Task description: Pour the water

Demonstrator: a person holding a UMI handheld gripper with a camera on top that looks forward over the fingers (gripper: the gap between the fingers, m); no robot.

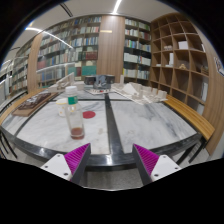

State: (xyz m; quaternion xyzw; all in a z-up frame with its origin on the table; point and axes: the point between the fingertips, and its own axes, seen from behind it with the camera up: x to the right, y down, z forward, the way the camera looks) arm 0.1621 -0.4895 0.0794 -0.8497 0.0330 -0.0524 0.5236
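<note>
Jaws spread, nothing between them; gripper (pixel 112 160) hangs short of the table (pixel 140 120). Bottle (pixel 75 117) (green cap on, reddish liquid low inside) stands upright on the marble, ahead of the left finger, well apart. Pouring not begun: grasp, lift, tilt all remain. Red lid (pixel 89 114) lies just beside it; papers (pixel 135 92) and bookshelves (pixel 70 50) lie beyond. Approach looks unobstructed.

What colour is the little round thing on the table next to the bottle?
Red. The lid lies flat beside the bottle, seen in the gripper view.
</note>
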